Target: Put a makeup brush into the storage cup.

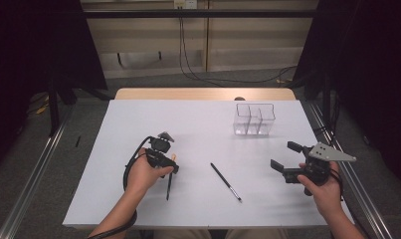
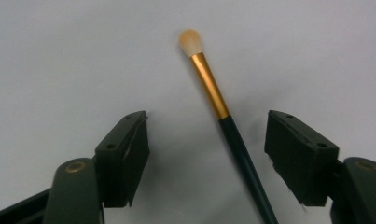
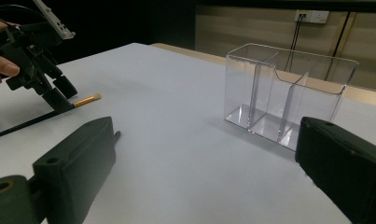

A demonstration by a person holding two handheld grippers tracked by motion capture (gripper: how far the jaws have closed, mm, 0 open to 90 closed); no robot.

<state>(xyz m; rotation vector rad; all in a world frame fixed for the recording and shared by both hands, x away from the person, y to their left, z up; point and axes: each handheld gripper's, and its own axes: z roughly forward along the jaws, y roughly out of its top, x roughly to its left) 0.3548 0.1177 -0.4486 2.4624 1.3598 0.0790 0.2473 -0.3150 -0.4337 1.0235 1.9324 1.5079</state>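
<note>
The left tool (image 1: 171, 167) points down at the white surface (image 1: 198, 124), its jaws apart on either side of a makeup brush (image 2: 232, 135) lying flat; neither pad touches the dark handle. The brush has a gold ferrule and a pale tip. The right tool (image 1: 283, 160) hovers wide open, holding nothing. Between the two tools lies a thin dark pencil-like brush (image 1: 226, 181). Farther back stands a clear three-compartment organiser (image 1: 254, 119), all compartments bare.

No writing, label, brand, number or sign is showing legibly on anything in these views.
</note>
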